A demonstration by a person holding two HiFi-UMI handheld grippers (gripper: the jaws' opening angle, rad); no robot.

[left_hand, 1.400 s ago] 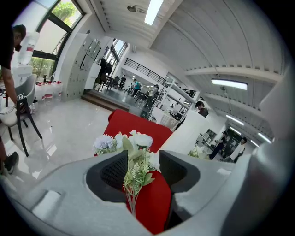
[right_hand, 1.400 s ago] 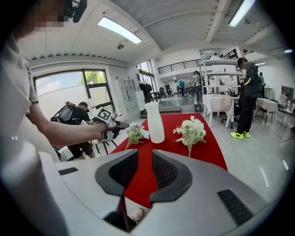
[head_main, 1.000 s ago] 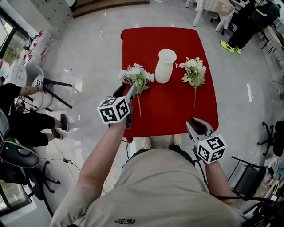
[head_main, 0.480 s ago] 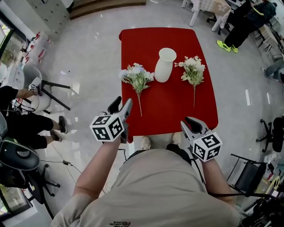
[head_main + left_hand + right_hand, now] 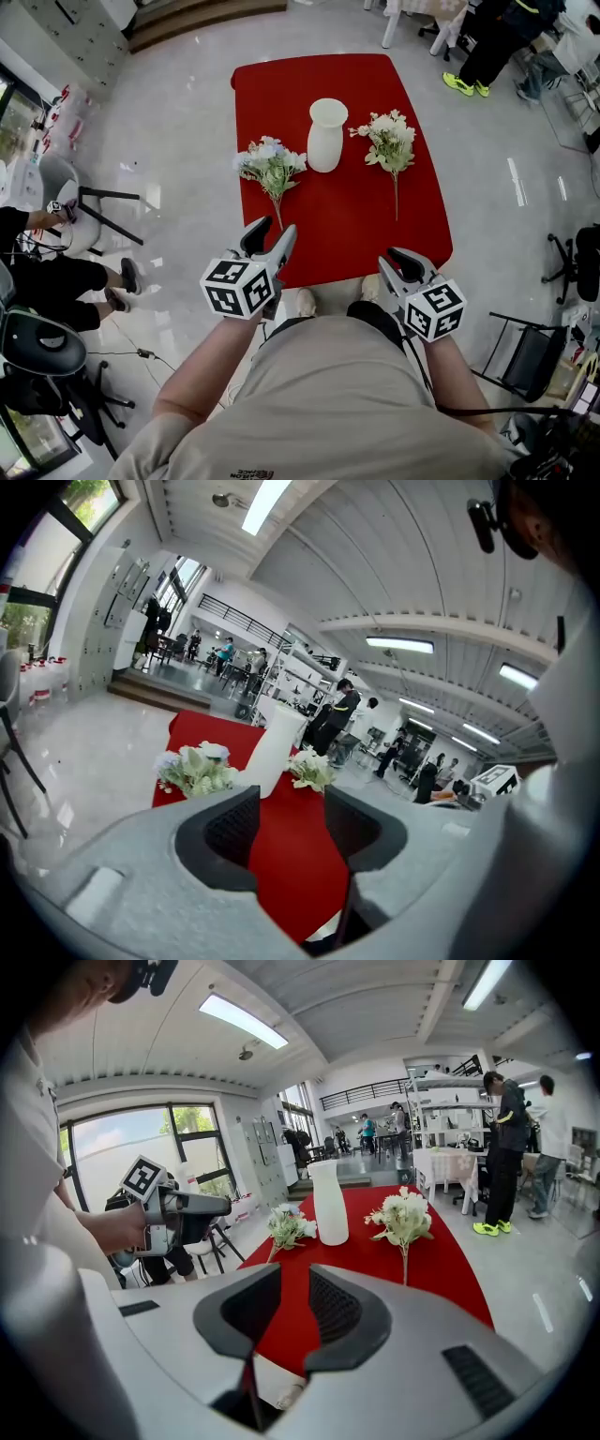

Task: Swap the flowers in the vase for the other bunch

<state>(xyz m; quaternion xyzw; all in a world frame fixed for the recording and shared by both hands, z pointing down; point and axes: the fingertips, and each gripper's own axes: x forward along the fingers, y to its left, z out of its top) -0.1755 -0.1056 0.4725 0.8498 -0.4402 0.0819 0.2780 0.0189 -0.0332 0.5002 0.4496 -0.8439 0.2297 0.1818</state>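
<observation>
On the table (image 5: 417,239), bunches (image 5: 270,167) flank the vase (image 5: 326,136).

a red table (image 5: 375,234) stands on a glossy grey floor (image 5: 178,122). beyond its far right corner, a person in dark clothes (image 5: 492,42) wears lime-yellow shoes (image 5: 461,84). at the left, a seated person (image 5: 56,281) is near a black-legged chair (image 5: 108,202). a black folding chair (image 5: 525,352) stands at the near right.
</observation>
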